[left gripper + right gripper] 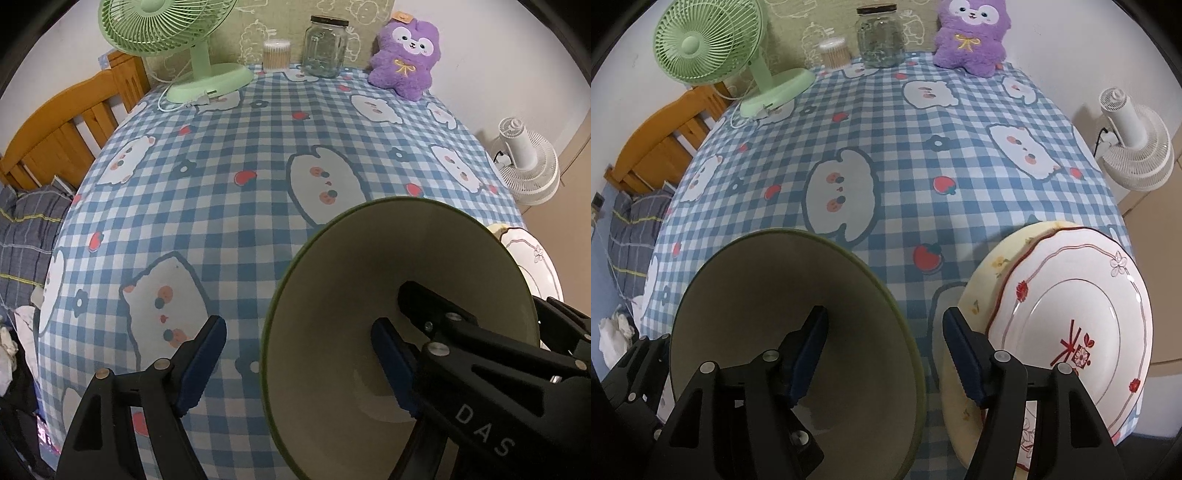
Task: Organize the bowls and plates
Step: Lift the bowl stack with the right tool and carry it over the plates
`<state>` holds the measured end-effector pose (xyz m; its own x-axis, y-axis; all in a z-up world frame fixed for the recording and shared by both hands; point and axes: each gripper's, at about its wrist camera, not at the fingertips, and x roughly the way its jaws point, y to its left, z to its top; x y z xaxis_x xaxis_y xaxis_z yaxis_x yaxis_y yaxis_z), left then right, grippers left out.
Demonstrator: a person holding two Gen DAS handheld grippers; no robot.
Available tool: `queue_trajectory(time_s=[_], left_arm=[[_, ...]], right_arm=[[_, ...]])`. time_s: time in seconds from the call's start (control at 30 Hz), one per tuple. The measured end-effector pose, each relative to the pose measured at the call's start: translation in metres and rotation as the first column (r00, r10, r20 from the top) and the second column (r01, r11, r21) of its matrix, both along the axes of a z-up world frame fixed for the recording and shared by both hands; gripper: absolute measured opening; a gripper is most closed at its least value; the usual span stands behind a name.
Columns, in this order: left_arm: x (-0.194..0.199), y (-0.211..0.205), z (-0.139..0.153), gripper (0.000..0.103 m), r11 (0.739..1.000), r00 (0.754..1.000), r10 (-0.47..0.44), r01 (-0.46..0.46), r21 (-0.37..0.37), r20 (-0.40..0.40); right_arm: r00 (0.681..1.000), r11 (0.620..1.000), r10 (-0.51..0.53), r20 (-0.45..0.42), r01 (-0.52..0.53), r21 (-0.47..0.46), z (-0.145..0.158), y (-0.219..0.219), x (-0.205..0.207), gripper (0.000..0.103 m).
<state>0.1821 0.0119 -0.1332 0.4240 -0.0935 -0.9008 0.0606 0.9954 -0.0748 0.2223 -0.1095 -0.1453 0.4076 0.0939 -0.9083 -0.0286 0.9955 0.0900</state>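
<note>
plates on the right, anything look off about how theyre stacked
Yes. The white plate with red trim lies off-centre on the yellow floral plate, shifted toward the table's right edge, with its rim seeming to overhang the checked tablecloth. No chips or spills show.

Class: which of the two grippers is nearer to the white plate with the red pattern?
Right. The right gripper has one finger beside the white plate; the left gripper straddles the green bowl's far rim, bowl between.
</note>
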Motion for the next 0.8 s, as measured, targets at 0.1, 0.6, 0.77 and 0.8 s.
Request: queue_trajectory(time_s=[0.1, 0.6, 0.77, 0.8], left_arm=[[0.000, 0.001, 0.000, 0.078, 1.000, 1.000, -0.009, 0.008, -0.020, -0.013], [-0.003, -0.009, 0.003, 0.058, 0.997, 0.999, -0.038, 0.036, -0.072, -0.028], [-0.003, -0.011, 0.004, 0.057, 0.997, 0.999, -0.030, 0.028, -0.066, -0.021], [-0.003, -0.012, 0.004, 0.056, 0.998, 0.999, -0.034, 0.033, -0.061, -0.021]], right_arm=[[1.000, 1.000, 0.005, -0.006, -0.005, 0.023, 0.000, 0.001, -0.001, 0.058], [0.999, 0.999, 0.027, -0.023, -0.026, 0.047, 0.000, 0.006, -0.001, 0.053], [0.999, 0.998, 0.019, -0.027, -0.017, 0.059, -0.001, 0.003, 0.000, 0.054], [0.999, 0.998, 0.016, -0.027, -0.015, 0.061, -0.001, 0.003, 0.000, 0.054]])
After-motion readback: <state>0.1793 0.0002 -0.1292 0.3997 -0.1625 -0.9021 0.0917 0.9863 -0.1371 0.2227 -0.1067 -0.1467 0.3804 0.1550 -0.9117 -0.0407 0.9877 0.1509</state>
